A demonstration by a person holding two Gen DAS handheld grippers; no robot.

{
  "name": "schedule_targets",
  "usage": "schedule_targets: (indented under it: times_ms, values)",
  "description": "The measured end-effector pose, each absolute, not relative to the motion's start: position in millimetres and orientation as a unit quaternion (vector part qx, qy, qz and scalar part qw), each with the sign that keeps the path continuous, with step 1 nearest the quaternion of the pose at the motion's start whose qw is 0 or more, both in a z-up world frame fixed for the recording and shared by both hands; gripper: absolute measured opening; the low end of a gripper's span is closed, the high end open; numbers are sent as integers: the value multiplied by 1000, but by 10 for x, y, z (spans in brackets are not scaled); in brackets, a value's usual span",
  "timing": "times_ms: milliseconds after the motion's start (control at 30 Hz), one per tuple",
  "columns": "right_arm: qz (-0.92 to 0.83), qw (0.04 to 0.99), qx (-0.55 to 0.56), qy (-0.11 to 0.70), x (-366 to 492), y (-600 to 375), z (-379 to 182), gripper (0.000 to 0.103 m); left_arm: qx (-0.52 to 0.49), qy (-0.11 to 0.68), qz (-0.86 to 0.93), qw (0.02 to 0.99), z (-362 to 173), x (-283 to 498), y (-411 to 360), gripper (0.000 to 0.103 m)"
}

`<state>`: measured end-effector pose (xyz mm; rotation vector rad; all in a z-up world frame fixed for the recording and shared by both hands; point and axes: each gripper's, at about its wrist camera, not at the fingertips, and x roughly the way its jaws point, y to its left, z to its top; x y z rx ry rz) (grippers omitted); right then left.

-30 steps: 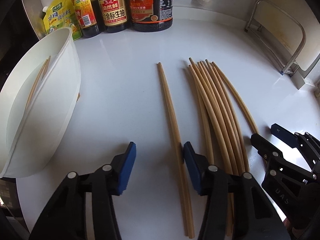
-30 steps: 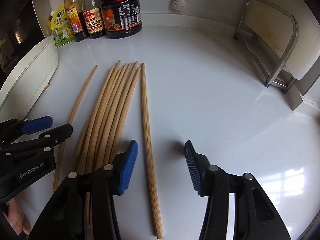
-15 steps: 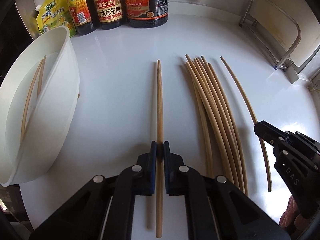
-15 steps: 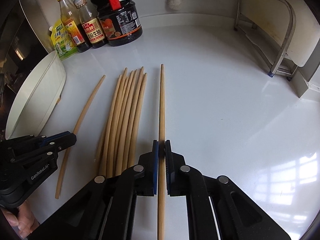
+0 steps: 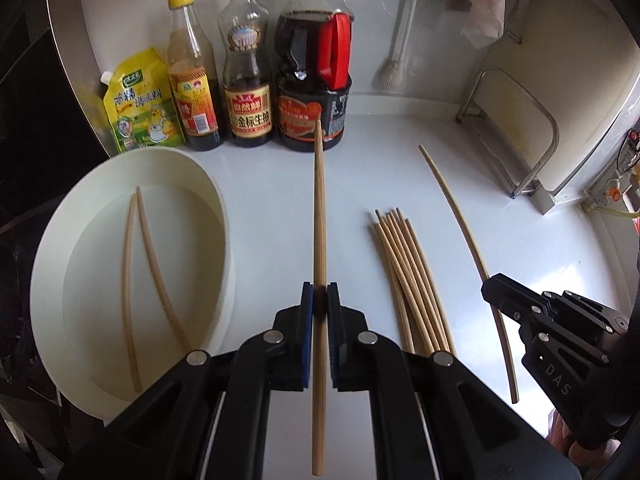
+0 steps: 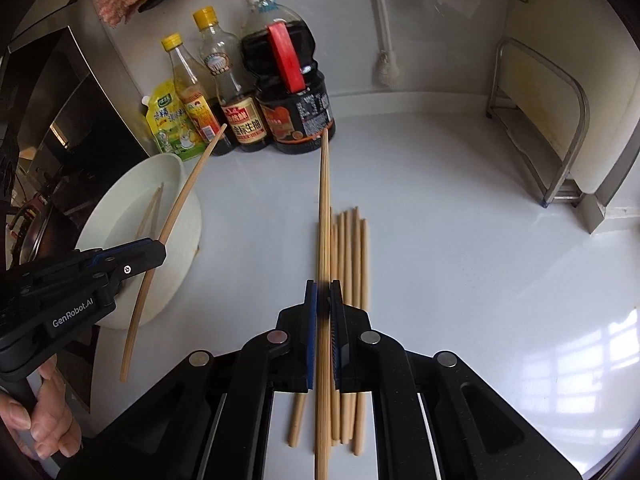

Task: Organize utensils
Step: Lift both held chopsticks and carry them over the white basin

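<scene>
My left gripper is shut on one wooden chopstick, held in the air and pointing at the bottles. My right gripper is shut on another chopstick, lifted over the bundle of several chopsticks lying on the white counter. In the left wrist view the bundle lies right of centre, and the right gripper holds its chopstick beyond it. In the right wrist view the left gripper shows with its chopstick. A white oval container at the left holds two chopsticks.
A dark sauce jug, two yellow-capped bottles and a yellow pouch line the back wall. A metal rack stands at the right. A brush hangs on the wall. A person's hand grips the left handle.
Both grippers went from open around a chopstick to shut on it. Each has since lifted its chopstick off the counter, and the bundle now lies lower and farther below.
</scene>
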<state>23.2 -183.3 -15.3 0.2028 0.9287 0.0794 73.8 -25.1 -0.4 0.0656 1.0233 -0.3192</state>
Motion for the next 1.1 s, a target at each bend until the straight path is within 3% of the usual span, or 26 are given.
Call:
schedule_targets:
  times_ms: [200,433,1100]
  values:
    - [60,899,96,422,428,-1434,125,6,33,458,-147,876,427,918,130,7]
    - [96,899,85,419,717,-844,245,6,23,448,-120,885,470,1041,732,7]
    - [166,853,64,491,1511,451,-203,6,17,507,-80,858,-244,1499,1725,7]
